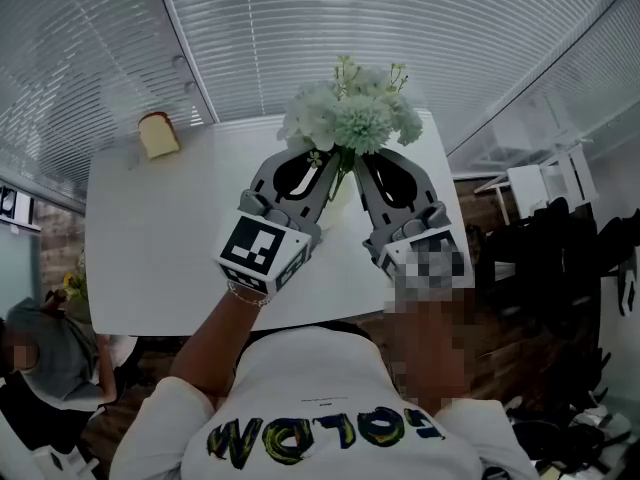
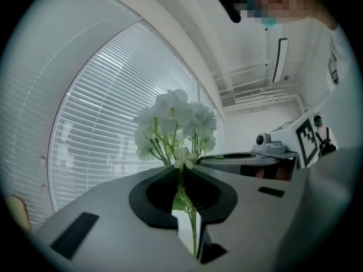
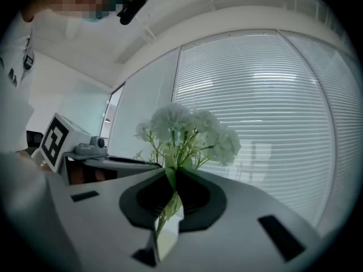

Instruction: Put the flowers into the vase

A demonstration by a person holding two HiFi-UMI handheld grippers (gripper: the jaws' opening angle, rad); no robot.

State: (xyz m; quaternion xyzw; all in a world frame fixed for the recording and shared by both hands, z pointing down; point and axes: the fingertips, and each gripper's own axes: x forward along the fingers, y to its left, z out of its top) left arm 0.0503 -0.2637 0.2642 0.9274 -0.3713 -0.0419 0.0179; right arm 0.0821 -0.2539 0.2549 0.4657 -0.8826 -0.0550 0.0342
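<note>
**Flowers clamped by both grippers over the white table**

Large lettering (image 1: 325, 436) is printed across the person's white shirt, but it is seen inverted and cannot be read with certainty. A black-and-white square marker (image 1: 255, 245) is carried on the cube of the left gripper (image 2: 181, 171). No brand name is seen.

The flowers (image 1: 350, 118) are held above the far half of the table (image 1: 150, 238), in front of the person. The bunch is kept about upright: its long axis runs up and down, with the white heads on top and the green stems (image 2: 191, 220) below. The jaws of the left gripper are closed on the stems. The jaws of the right gripper (image 3: 172, 173) are closed on the same bunch from the other side. A pale shape under the stems cannot be identified.

The scene is backed by white slatted blinds (image 1: 400, 18). A slice of bread (image 1: 158, 133) is set at the table's far left corner, well apart from the flowers. Another person (image 1: 40, 353) is seated at lower left.
</note>
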